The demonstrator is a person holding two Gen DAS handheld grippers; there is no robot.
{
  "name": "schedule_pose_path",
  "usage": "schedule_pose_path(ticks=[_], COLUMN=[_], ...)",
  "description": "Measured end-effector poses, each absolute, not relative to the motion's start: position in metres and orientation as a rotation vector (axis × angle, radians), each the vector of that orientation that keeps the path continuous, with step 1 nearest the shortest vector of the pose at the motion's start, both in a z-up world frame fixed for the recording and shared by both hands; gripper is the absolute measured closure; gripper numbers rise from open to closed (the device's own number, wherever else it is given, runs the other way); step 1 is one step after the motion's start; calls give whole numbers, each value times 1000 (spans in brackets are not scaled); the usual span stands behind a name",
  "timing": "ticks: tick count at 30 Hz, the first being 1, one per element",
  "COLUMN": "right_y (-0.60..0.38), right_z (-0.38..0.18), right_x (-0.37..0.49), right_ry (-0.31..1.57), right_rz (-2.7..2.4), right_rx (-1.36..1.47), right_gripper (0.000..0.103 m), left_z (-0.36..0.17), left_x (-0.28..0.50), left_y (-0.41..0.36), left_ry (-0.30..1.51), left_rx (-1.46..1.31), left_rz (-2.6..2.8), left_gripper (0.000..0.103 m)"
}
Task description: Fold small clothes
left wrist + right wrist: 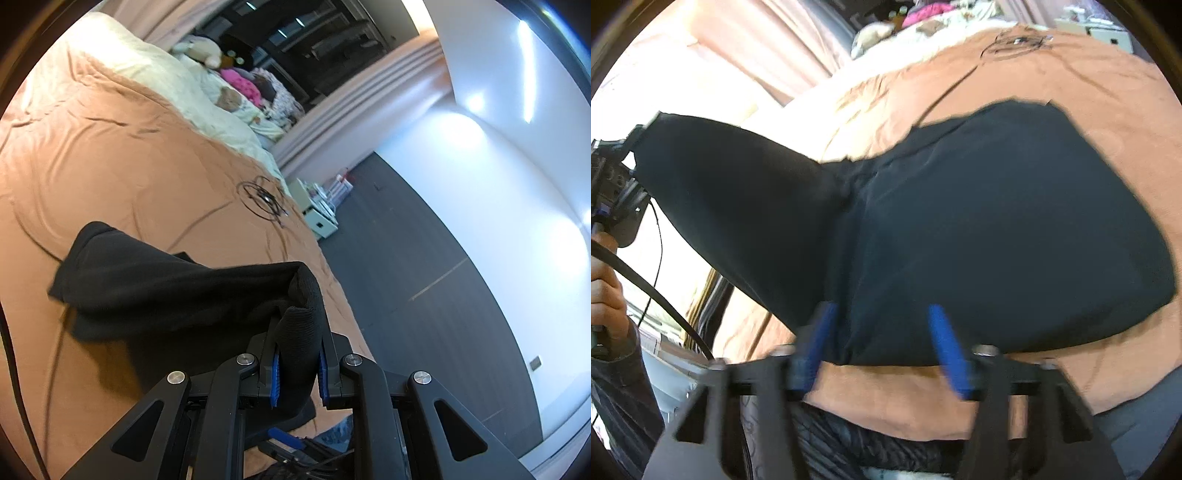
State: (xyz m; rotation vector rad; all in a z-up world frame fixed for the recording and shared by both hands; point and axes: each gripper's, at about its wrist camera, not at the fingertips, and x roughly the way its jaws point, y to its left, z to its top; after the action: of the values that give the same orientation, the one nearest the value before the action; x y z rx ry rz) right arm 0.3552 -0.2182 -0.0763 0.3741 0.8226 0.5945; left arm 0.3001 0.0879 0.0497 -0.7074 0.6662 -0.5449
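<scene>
Bedroom, orange bedsheet point(122, 155) as work surface. Left gripper point(297, 373) clamped on ribbed end of black garment point(997, 229), lifting it off bed; rest lies flat mid-sheet. Right gripper point(882, 350) spread apart over near hem, gripping nothing. Risk: unpinned hem drags with the lift, crooked fold; cable coil point(262, 197) far off.

A left gripper point(298, 363) clamps a bunched end of a black garment point(173, 291) between its blue-padded fingers point(275, 380), the cloth trailing away onto a rumpled orange bedspread point(110, 155). A coiled black cable point(262, 197) lies farther up the bed, near cream bedding point(177, 81).
</scene>
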Motion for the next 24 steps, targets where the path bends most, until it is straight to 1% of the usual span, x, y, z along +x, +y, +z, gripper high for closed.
schedule_pose_path(ticks=[5,12,19,21,22,23,24], right_y=[-249,-284,-319,-331,-335,-338,-343], right_z=[-74,-88,-93,-92,-93,-92,-93], right_x=[347,341,333,327,326,325,324], right_ry=[800,813,820,823,825,826,827], right_rz=[582,530,502,489,484,481,477], right_rx=[408,442,475,486,491,496,505], right_gripper=[43,43,43,43,43,43,43], left_z=[48,37,7,-6,-11,-16,-19], left_x=[315,330,347,352,353,354,353], left_y=[48,-10,-74,-93,-97,-102,-105], left_ry=[705,769,869,922,935,952,958], left_rx=[-670,-626,-578,-565,-567,-568,-575], left_rz=[-599,-671,-721,-722,-722,-725,-738], left_gripper=[87,87,87,83,77,67,63])
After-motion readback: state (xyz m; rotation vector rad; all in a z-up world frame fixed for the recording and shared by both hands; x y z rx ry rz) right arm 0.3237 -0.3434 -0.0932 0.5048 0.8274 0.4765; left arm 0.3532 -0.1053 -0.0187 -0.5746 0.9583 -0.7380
